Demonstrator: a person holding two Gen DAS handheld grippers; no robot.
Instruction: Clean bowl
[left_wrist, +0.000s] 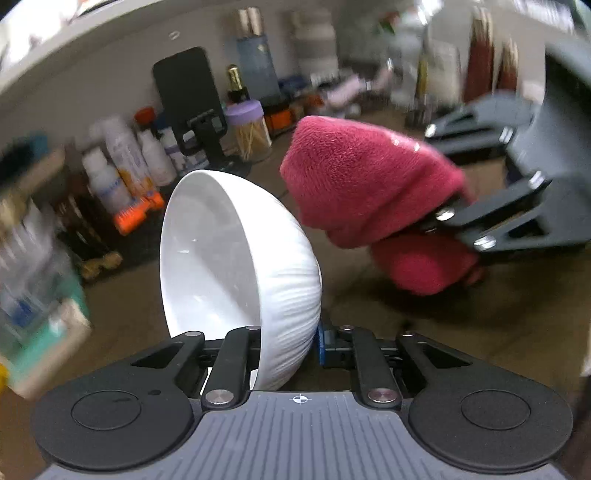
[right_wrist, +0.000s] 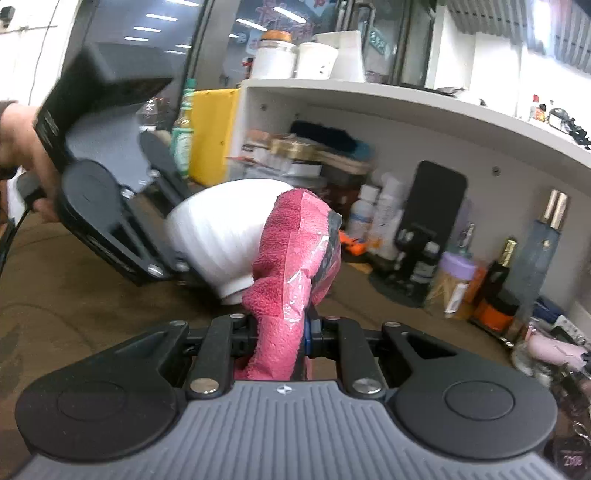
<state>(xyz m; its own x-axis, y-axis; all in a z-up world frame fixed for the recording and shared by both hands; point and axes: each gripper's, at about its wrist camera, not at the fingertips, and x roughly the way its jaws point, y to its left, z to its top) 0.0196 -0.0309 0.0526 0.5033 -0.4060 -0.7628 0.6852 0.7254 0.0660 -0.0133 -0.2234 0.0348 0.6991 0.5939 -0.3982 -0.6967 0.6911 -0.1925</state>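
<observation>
Bowl position decides the coming move: the white ribbed bowl (left_wrist: 240, 273) is tipped on edge off the table (left_wrist: 461, 332), its rim pinched between the narrow jaws of the left hand-held gripper (left_wrist: 284, 347), and its hollow faces away from the pink cloth (left_wrist: 373, 192). From the bowl, the cloth lies on the outer, ribbed side, near but not clearly touching; in the right wrist view the cloth overlaps the bowl's wall, so contact cannot be ruled out. The right hand-held gripper (right_wrist: 277, 332) is clamped shut on the cloth, a bunched wad with clear tape on it standing up past the fingertips toward the bowl. The bowl looks empty and dry inside, as far as its visible part shows. To wipe the inside, I judge the cloth must come round the rim, or the bowl turn toward it. Behind the bowl, bottles (left_wrist: 125, 158) and a jar of swabs (left_wrist: 247, 129) crowd the table's back edge.
</observation>
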